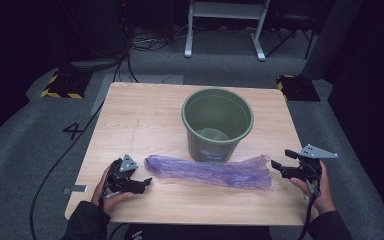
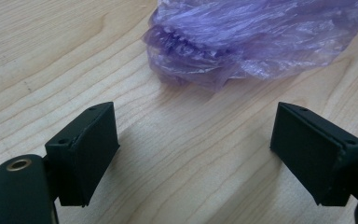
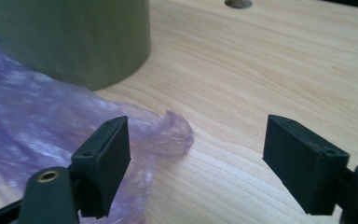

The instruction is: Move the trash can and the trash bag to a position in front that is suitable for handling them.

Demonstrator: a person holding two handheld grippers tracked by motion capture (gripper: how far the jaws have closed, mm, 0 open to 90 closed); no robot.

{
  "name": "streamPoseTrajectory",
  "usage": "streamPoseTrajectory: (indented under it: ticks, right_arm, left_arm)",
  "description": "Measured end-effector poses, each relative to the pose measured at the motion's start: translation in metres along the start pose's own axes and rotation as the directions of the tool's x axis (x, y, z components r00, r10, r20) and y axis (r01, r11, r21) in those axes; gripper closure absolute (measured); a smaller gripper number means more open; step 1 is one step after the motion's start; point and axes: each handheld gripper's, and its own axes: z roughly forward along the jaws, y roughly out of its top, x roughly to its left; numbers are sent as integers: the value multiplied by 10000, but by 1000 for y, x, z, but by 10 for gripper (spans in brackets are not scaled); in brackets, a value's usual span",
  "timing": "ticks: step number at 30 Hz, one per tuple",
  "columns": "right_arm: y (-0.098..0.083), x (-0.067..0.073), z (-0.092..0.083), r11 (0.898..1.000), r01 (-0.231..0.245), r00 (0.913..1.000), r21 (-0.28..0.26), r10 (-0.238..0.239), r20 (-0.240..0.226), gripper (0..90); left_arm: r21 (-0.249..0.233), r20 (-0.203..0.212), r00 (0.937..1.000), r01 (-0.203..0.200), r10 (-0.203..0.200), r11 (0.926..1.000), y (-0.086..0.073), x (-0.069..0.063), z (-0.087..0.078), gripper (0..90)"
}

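A crumpled purple plastic bag (image 1: 212, 171) lies stretched across the wooden table (image 1: 145, 115), in front of a green bucket (image 1: 217, 122). My left gripper (image 1: 146, 181) rests on the table just left of the bag's left end, open, nothing between its pads. In the left gripper view the bag (image 2: 256, 39) lies ahead of the open jaws, apart from them. My right gripper (image 1: 279, 161) hovers just right of the bag's right end, open and empty. In the right gripper view the bag (image 3: 42, 130) spreads at the left behind one pad (image 3: 105, 161), and the bucket (image 3: 70, 39) stands beyond.
The bucket is upright near the table's middle, with a pale patch at its bottom. Bare wood lies to the left and behind it. Beyond the table are grey floor, cables, a white frame and yellow-black marked bases.
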Motion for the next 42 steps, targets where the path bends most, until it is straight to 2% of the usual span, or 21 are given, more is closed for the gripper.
streamPoseTrajectory:
  ticks: [4, 9, 12, 14, 18, 21, 26, 28, 31, 34, 36, 37, 42]
  right_arm:
    - [6, 17, -11, 9984, 531, 9982, -216, -537, -283, 224]
    - [13, 47, -15, 9912, 1284, 9879, -322, -1307, -830, 230]
    - [15, 60, -15, 9897, 1370, 9842, -425, -1409, -1071, 245]
    - [14, 68, -11, 9906, 1305, 9800, -414, -1352, -1460, 249]
    - [8, 84, 7, 9840, 1778, 9690, 121, -1729, -1764, 268]
    - [3, 90, 19, 9782, 2014, 9661, 505, -1898, -1751, 326]
    - [-6, 83, 37, 9725, 2021, 9703, 1158, -1828, -1585, 536]
    - [-9, 78, 43, 9685, 2063, 9729, 1398, -1877, -1353, 607]
    - [-12, 67, 47, 9714, 1834, 9796, 1509, -1678, -1104, 709]
    - [-13, 56, 48, 9755, 1656, 9851, 1448, -1566, -718, 743]
    - [-14, 49, 48, 9784, 1606, 9870, 1304, -1587, -244, 742]
    - [-13, 43, 48, 9824, 1452, 9894, 1178, -1453, -78, 744]
    - [-11, 29, 49, 9855, 1274, 9893, 1119, -1344, 575, 761]
  left_arm:
    - [-12, 45, 10000, 7, -7, 10000, 1, -2, 1, 143]
    - [-8, 58, 10000, 8, -8, 10000, 3, -4, 3, 141]
    - [-5, 73, 10000, -11, 11, 10000, 4, -5, 4, 141]
    - [-17, 76, 10000, 43, -43, 10000, 5, -6, 5, 141]
    - [-2, 108, 9999, 26, -26, 10000, 6, -6, 6, 138]
    - [-20, 106, 9999, 13, -13, 10000, 6, -6, 6, 137]
    - [-15, 142, 9999, 16, -16, 10000, 6, -6, 7, 136]
    - [-16, 142, 9999, 18, -18, 10000, 6, -6, 7, 136]
    - [-6, 134, 9999, -10, 10, 10000, 6, -6, 7, 136]
    - [-10, 133, 9999, -12, 13, 10000, 6, -6, 7, 136]
    - [-12, 133, 9999, -14, 14, 10000, 6, -6, 7, 136]
    - [-13, 132, 9999, -17, 17, 10000, 6, -6, 7, 137]
    - [-15, 145, 9999, 1, -1, 10000, 6, -6, 7, 137]
